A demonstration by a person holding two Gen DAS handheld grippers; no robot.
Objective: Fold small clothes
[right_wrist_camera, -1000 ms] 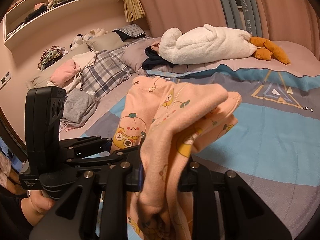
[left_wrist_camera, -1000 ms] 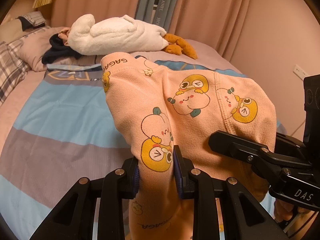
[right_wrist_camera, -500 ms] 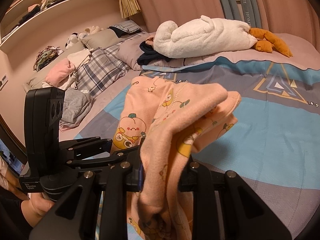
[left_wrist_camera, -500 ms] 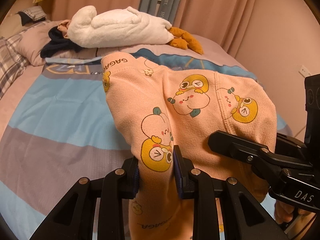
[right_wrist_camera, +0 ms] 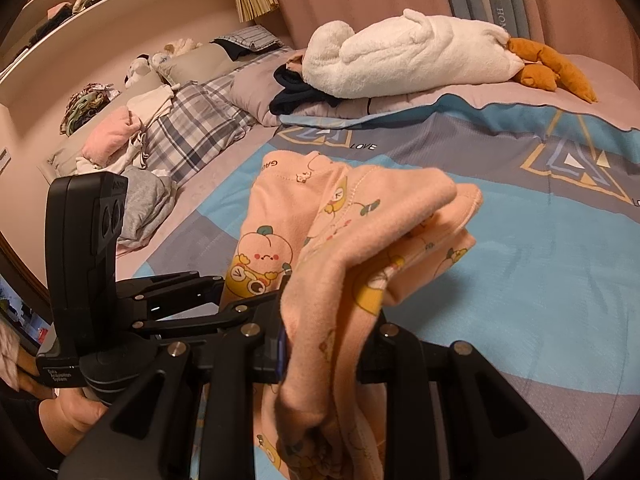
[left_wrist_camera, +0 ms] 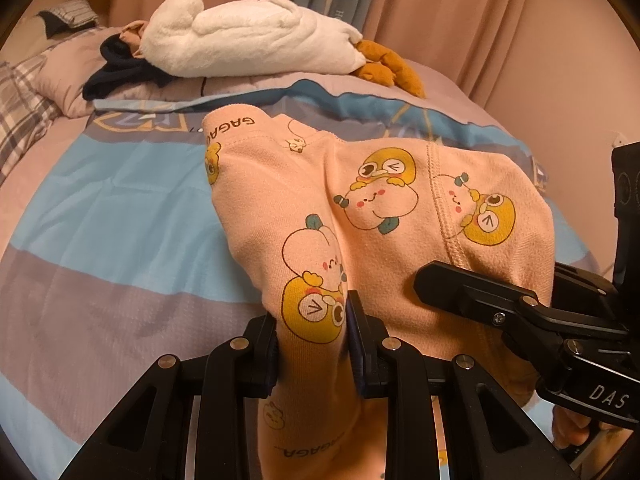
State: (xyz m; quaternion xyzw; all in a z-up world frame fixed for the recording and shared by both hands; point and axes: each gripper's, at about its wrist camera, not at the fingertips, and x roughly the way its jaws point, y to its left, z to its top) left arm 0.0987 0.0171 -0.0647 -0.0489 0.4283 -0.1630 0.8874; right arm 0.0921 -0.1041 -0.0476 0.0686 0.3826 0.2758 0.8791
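1. The peach cartoon-print garment (left_wrist_camera: 384, 216) is lifted above the striped bedspread (left_wrist_camera: 120, 208), pinched at two points close together. This looks like a way to keep it bunched and doubled over so that it can be lowered as a fold rather than dragged flat.
2. The left gripper (left_wrist_camera: 314, 320) is pressed together on a thick ridge of the cloth, right on a yellow cartoon face — fabric fills the narrow gap between its pads.
3. The right gripper (right_wrist_camera: 328, 344) clamps several gathered layers, which spill forward past its fingers and hang below them.
4. The white plush toy (right_wrist_camera: 404, 52) and plaid pillow (right_wrist_camera: 188, 128) lie far off at the head of the bed, well apart from the garment.
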